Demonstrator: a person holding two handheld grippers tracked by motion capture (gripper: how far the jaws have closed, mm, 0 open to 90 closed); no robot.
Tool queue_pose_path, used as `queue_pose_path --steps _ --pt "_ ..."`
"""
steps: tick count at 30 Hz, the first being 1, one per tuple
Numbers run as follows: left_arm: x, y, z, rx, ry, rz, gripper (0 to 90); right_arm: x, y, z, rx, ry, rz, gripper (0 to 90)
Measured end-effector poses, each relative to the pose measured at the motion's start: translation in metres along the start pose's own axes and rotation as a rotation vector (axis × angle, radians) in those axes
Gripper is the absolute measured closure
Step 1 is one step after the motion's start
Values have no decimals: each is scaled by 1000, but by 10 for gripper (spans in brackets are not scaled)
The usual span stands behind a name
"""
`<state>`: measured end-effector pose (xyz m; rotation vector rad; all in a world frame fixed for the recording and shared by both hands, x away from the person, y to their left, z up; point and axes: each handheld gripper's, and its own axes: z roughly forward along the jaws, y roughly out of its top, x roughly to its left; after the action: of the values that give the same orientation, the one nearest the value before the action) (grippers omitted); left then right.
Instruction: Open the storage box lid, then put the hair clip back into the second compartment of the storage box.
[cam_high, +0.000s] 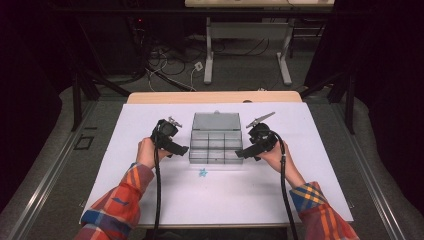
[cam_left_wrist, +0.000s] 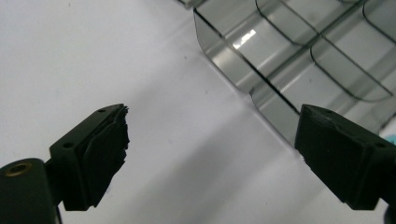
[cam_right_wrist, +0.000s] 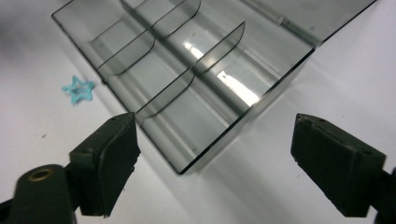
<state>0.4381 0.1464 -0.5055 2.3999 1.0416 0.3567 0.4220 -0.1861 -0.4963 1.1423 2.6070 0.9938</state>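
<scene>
The box (cam_high: 216, 144), a smoky clear organiser with its lid thrown back, sat at the centre of the high view on the white worktop (cam_high: 150, 200), its compartments bare as far as could be seen. The left hand-held gripper (cam_high: 184, 150) stood at its left side and the right hand-held gripper (cam_high: 240, 153) at its right, each with jaws spread wide and holding nothing; in the gripper views a front corner of the box lay beyond the jaws, untouched. A small blue star (cam_high: 202, 172) lay just below the box's front edge. The step looked like the start of loading or repositioning the box. Next, one gripper probably needed to drop to the star and close on it.
</scene>
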Motion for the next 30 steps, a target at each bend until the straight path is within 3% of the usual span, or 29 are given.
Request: queue_pose_path --steps 2,6,8,9,10,20,21,24,30 --pt "-3 -6 0 5 2 3 68 3 -6 -4 40 11 -8 91" --pt "-10 -13 0 15 -10 14 32 8 -21 -4 -16 29 -2 68" --pt "-14 -16 -1 23 -20 26 22 9 -27 -6 48 27 -20 56" --pt "-15 -17 -2 19 -20 29 15 12 -31 -2 -19 35 0 50" --pt "-17 -18 -3 16 -17 30 13 13 -33 -5 16 34 -6 47" --pt "-29 -29 -5 42 -22 59 6 26 -51 -12 34 43 -37 6" --pt "-30 -31 -7 56 -25 64 5 27 -51 -13 60 40 -45 0" --pt "-30 -35 -11 50 -17 57 3 29 -55 -13 74 39 -79 0" --pt "-31 -39 -18 51 -10 42 2 32 -59 -16 73 32 -71 0"
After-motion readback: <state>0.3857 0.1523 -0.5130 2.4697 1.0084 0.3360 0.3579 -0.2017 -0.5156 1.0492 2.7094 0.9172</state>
